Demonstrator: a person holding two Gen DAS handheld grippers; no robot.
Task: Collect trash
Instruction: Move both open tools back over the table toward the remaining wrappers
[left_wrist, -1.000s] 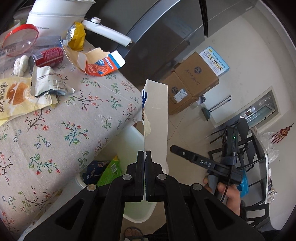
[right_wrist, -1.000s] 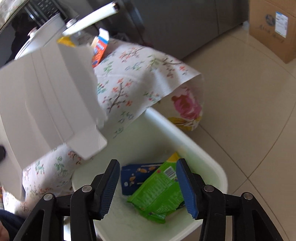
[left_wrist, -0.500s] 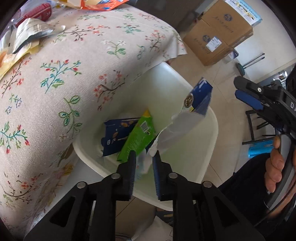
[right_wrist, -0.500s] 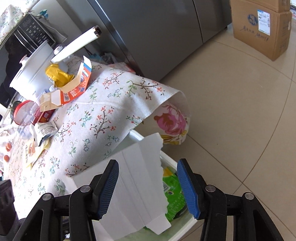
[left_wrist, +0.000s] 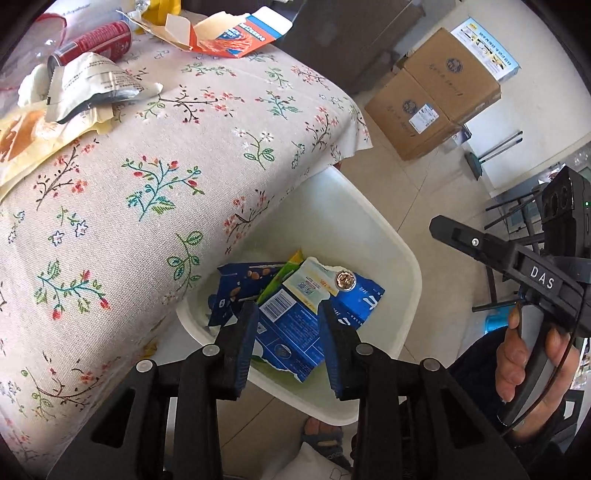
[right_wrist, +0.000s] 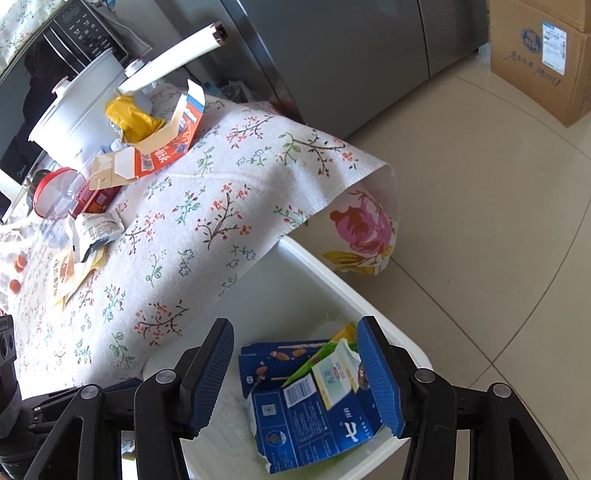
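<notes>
A torn blue and white carton lies flat in the white bin, on top of a green packet and a blue biscuit packet. My left gripper hangs above it with its jaws opening; nothing touches the pads. My right gripper also hovers over the bin, jaws opening and nothing between them, the carton below. On the flowered tablecloth remain a torn orange box, a red can, a silver wrapper and a yellow packet.
The bin stands on the tiled floor against the table's hanging cloth corner. Cardboard boxes stand farther off by a grey fridge. A white cooker sits at the table's back. A hand holds the right gripper's handle.
My left gripper tipped down over the bin and went from shut on the carton to open. The carton dropped into the bin. The right gripper stayed over the bin.
</notes>
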